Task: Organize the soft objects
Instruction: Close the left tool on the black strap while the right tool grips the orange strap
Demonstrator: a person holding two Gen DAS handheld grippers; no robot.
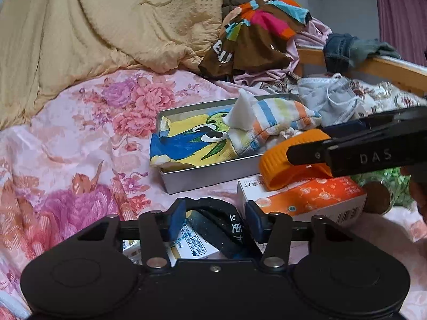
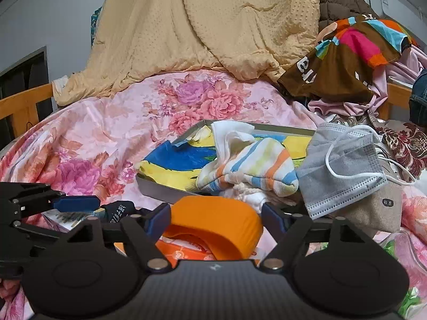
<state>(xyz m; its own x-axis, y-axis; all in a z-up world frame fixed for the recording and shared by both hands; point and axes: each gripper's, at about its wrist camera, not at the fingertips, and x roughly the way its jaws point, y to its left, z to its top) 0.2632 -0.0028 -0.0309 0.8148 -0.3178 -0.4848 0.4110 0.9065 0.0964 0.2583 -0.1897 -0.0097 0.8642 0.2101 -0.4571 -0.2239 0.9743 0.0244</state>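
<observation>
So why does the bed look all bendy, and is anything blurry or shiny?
Left wrist view: the fisheye lens curves the wooden bed rail and darkens the corners; the light is soft and the tin tray shows no glare. Right wrist view: the same bending bulges the flowery sheet; the face mask looks sharp.

- Tray [image 2: 170,189] sits mid-bed [image 2: 88,133]; blanket [image 2: 200,21] heaped behind it.
- Printed cloth [image 2: 170,160] lies in tray, striped sock [image 2: 253,165] on top, overhanging the near rim.
- Face mask [image 2: 344,170] right of tray.
- Clothes pile [image 2: 347,53] behind right.
- Wristband [image 2: 213,224] on box [image 1: 307,200], in front of tray.
- Strap [image 1: 213,224] left of box.
</observation>
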